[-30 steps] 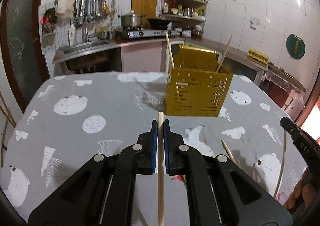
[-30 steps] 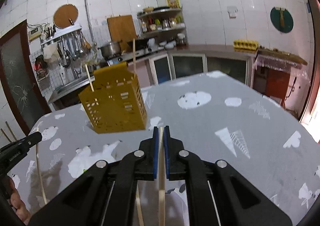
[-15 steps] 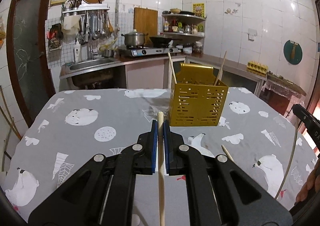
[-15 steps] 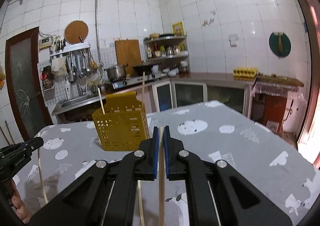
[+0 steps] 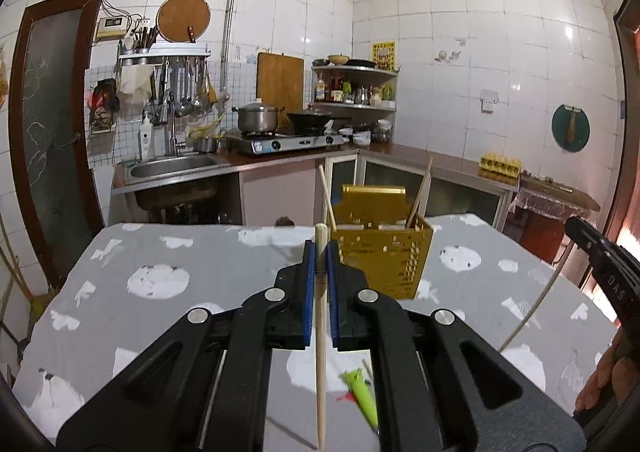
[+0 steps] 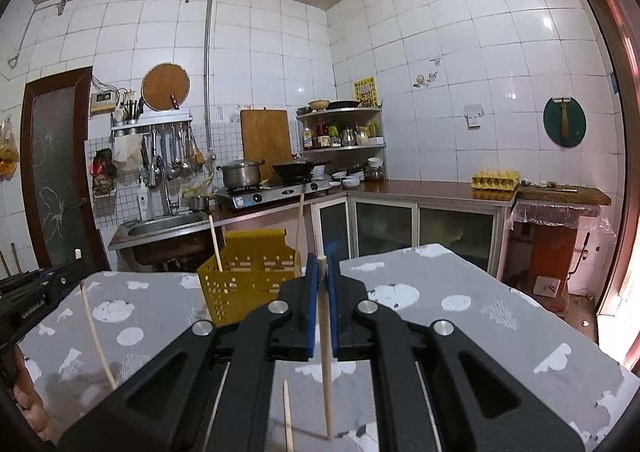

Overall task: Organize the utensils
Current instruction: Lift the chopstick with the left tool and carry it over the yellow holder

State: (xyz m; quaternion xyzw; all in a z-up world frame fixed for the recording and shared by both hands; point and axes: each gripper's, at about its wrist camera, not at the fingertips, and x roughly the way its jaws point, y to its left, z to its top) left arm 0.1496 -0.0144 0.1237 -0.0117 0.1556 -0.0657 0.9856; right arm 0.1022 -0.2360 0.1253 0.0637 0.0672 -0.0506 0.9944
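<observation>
One chopstick [image 5: 320, 352] is clamped near its upper end between the closed jaws of the left tool [image 5: 320, 252], so that the long shaft hangs down for entry into the yellow holder [image 5: 384, 252]. A second chopstick [image 6: 326, 364] is gripped likewise by the closed right tool [image 6: 322, 272]. The holder stands at the far middle of the worktop [image 5: 120, 292]; two sticks [image 6: 216, 240] already lean inside and are judged likely to obstruct insertion. A loose chopstick [image 6: 287, 416] and a green object [image 5: 362, 392] lie near.
</observation>
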